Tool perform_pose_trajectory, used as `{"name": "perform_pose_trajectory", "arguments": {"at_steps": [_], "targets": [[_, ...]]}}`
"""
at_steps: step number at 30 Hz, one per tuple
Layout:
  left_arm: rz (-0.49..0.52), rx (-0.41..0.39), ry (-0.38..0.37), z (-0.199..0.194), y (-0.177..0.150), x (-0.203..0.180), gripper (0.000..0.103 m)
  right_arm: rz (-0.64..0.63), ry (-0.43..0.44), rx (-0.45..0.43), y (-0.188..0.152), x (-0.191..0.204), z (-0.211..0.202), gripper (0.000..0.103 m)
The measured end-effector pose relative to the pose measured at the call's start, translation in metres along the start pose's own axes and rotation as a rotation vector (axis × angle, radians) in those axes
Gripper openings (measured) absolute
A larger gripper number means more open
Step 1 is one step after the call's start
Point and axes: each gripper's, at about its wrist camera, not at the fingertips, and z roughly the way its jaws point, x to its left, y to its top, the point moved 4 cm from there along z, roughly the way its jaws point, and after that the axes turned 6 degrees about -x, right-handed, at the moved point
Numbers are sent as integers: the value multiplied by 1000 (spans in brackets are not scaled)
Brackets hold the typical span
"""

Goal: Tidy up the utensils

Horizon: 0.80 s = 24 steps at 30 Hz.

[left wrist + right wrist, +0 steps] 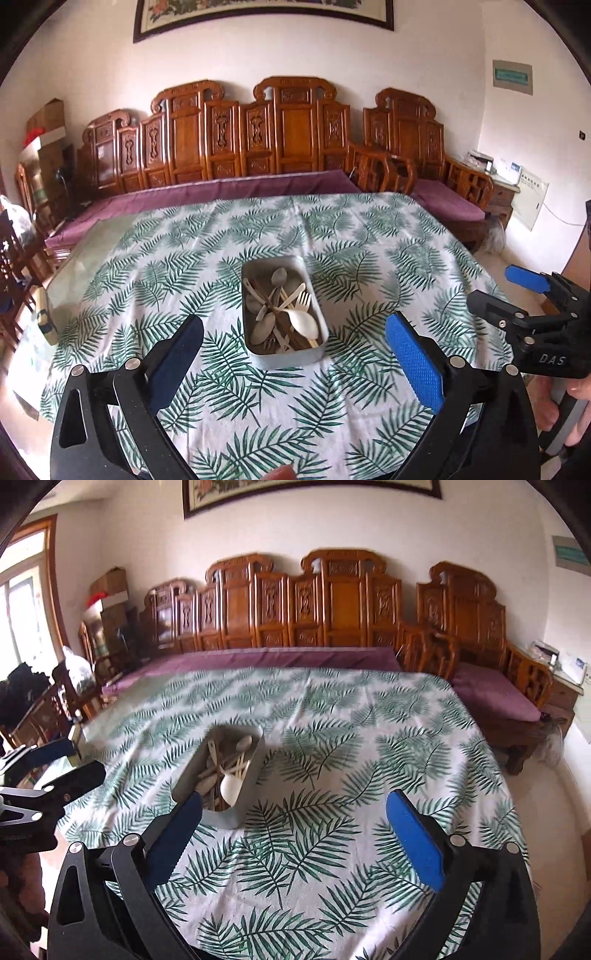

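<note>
A rectangular metal tray [284, 360] stands in the middle of the leaf-print tablecloth [351, 406]. It holds a jumble of utensils: a white plastic spoon [304, 319], a white fork [301, 299], metal spoons [279, 275] and brown chopsticks. My left gripper [295, 325] hovers in front of the tray, open and empty. My right gripper [498, 291] shows at the right edge, open. In the right wrist view the tray [251, 782] lies ahead to the left, partly behind the left finger of my right gripper [295, 801], which is open with only cloth between its fingers. My left gripper [70, 764] shows at the far left.
A carved wooden bench [221, 147] with a purple cushion [221, 188] runs behind the table. Bare glass tabletop [92, 251] shows at the left where the cloth ends. Wooden chairs [62, 698] stand at the left. A person's hand [576, 406] holds the right gripper.
</note>
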Motion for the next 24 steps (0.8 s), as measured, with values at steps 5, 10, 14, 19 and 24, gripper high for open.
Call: {"name": "perform_pose_trajectory", "arguments": {"at_steps": [5,10,14,19,24], "targets": [[3,-48,-5,-29,12,-10,95,1,-15,-87,14,-1,-45,100],[8,-103,-5,-59,24,-17,95,5,-21,-156,23,0,-80,100],[4,-147,2,-82,30,-21,95,6,-25,-194,27,4,-100,100],[4,-177,18,-97,33,-23,95,11,-30,-223,29,3,-115,100],[7,-177,23,-98,32,-24,95,12,-31,-226,27,2,-119,100]]}}
